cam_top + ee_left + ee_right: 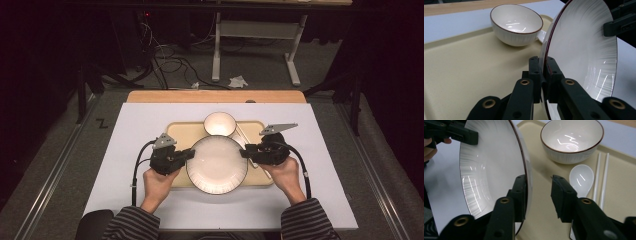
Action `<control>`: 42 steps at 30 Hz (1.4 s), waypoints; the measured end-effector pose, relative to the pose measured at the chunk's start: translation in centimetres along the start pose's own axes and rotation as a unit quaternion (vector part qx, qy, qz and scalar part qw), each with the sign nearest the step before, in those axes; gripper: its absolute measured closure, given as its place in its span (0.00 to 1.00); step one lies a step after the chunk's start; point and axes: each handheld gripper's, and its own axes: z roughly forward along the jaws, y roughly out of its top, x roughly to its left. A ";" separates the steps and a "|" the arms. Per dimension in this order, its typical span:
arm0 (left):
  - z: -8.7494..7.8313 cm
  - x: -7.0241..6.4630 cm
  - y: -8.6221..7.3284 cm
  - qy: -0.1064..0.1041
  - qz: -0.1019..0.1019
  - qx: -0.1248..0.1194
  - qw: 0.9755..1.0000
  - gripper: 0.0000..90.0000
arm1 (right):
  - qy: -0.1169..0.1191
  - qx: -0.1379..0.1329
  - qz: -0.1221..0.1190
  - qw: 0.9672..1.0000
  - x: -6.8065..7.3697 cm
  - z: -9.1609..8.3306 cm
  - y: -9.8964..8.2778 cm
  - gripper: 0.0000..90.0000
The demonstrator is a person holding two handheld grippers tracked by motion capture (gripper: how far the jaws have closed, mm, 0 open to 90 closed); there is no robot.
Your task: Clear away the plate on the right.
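Observation:
A large white plate (216,164) with a dark rim lies level over the front of a beige tray (177,131). My left gripper (190,154) is shut on the plate's left rim; in the left gripper view both jaws of my left gripper (543,67) press on the edge of the plate (584,50). My right gripper (243,151) is at the plate's right rim. In the right gripper view the jaws of my right gripper (539,187) stand open, with the plate's (491,165) rim beside one jaw and the other jaw well apart from it.
A white bowl (220,123) with a brown rim stands at the tray's far edge. To the plate's right a white spoon (580,178) and a pair of white chopsticks (600,177) lie on the tray. The tray rests on a pale mat over a wooden table.

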 end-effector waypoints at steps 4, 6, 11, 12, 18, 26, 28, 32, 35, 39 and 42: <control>-0.6 -0.5 0.3 -0.008 0.032 -0.018 0.999 0.96 | -0.007 0.001 -0.009 1.000 0.5 0.1 0.1 0.60; -0.7 -0.5 0.4 -0.010 0.033 -0.021 0.999 0.95 | -0.001 0.001 -0.007 1.000 0.6 0.0 0.1 0.58; -0.9 -0.3 0.7 -0.007 0.033 -0.019 0.999 0.95 | -0.009 -0.004 -0.012 1.000 0.7 0.0 0.2 0.55; -0.9 -0.2 0.8 -0.008 0.031 -0.019 0.999 0.95 | -0.019 -0.003 -0.013 1.000 0.7 -0.1 0.3 0.55; -1.0 0.3 1.3 0.006 0.030 -0.021 0.999 0.95 | -0.032 -0.023 -0.003 0.999 0.5 -1.1 0.3 0.53; -1.1 1.0 1.9 0.013 0.015 -0.023 1.000 0.95 | -0.054 -0.039 0.019 0.998 -1.0 -2.7 -0.1 0.52; -1.2 1.2 2.0 0.016 0.013 -0.022 1.000 0.95 | -0.068 -0.039 0.024 0.997 -1.5 -2.9 -0.3 0.52; -1.0 1.8 2.2 0.027 0.004 -0.023 0.999 0.94 | -0.100 -0.039 0.028 0.994 -2.5 -3.5 -0.8 0.51; -1.2 2.4 2.5 0.037 0.001 -0.027 0.999 0.94 | -0.117 -0.040 0.044 0.991 -3.7 -3.9 -1.4 0.50; -1.5 3.2 3.3 0.046 -0.017 -0.030 0.998 0.94 | -0.136 -0.037 0.053 0.989 -4.8 -4.1 -2.1 0.50; -1.6 3.7 3.6 0.054 -0.025 -0.033 0.998 0.94 | -0.141 -0.037 0.061 0.987 -5.4 -4.1 -2.4 0.50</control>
